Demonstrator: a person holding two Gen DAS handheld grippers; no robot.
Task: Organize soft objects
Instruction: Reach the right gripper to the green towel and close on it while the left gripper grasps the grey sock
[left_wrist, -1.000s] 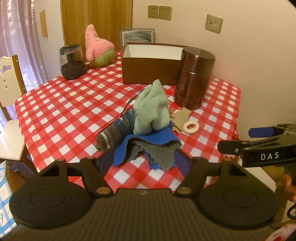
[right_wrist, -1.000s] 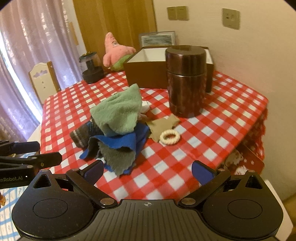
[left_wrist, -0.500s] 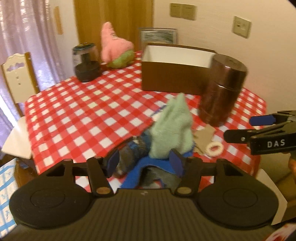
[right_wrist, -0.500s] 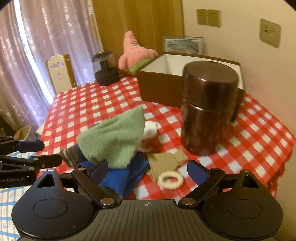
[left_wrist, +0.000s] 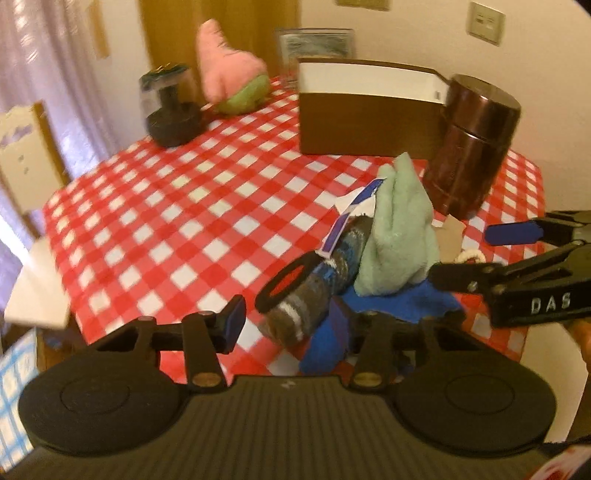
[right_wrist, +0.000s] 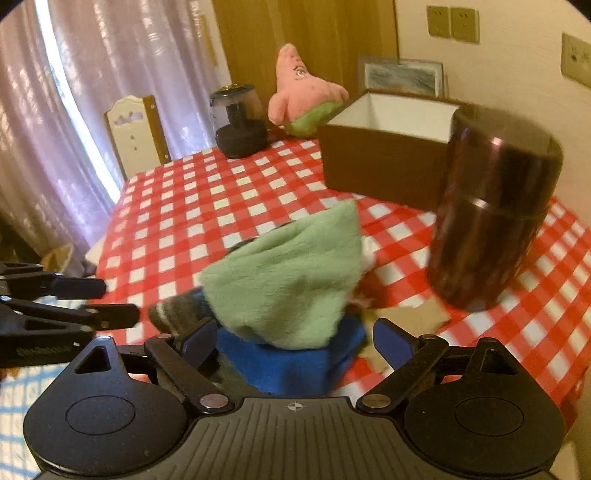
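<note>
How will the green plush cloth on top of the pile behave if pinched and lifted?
The green plush cloth is probably floppy: it slumps in folds. Likely light, since its peak stands unsupported. It rests on the blue cloth and striped sock, so lifting may drag them.

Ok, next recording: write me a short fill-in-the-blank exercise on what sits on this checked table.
1. The pale green fleece cloth lies on top of a ____ cloth.
2. The open brown cardboard box is ____ inside.
3. The pink star-shaped plush toy stands beside a dark ____ with a clear top.
4. The tall brown cylindrical canister stands ____ on the red-and-white checked tablecloth.

Missing words: blue; white; pencil sharpener; upright
</note>
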